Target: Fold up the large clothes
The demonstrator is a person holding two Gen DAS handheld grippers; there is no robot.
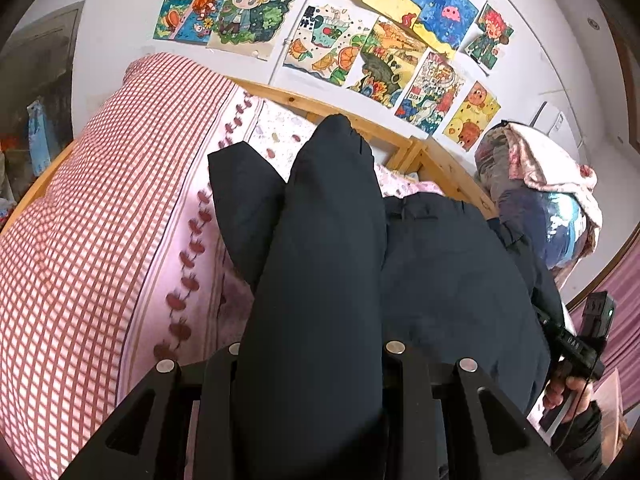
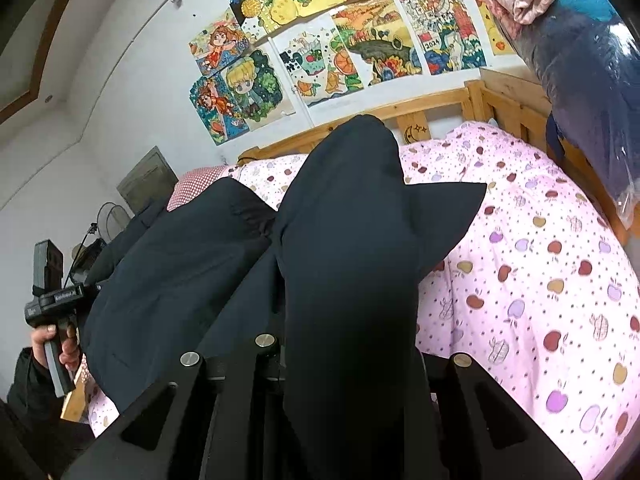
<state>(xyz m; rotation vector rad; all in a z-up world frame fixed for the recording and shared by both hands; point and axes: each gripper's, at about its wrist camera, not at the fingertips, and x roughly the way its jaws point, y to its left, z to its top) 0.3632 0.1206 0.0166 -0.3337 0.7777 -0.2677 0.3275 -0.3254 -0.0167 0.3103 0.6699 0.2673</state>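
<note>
Garment: a large dark navy garment [image 1: 448, 272] lies spread over the bed, with a raised fold of it [image 2: 352, 240] running up through the middle of each wrist view.
Left gripper [image 1: 312, 360]: fingers closed in on a thick bunch of the navy cloth, which fills the gap and hides the fingertips.
Right gripper [image 2: 344, 356]: likewise clamped on a bunch of the same cloth; tips covered.
Hands: in the left view a hand [image 1: 564, 392] grips the handle of the other tool at the right edge; in the right view a hand [image 2: 56, 344] holds one at the left edge.
Underneath: a pink quilt with apple print [image 2: 540, 280] covers the bed.
Beside it: a red-and-white checked pillow [image 1: 92, 208] lies just left of the garment.
Behind: wooden bed rail [image 2: 432, 112], then a white wall with bright children's drawings [image 1: 360, 44].
Far corner: a bag of bedding in clear plastic [image 2: 580, 80], pink cloth on top.
Blocking sight: the lifted cloth hides much of the bed's middle.
</note>
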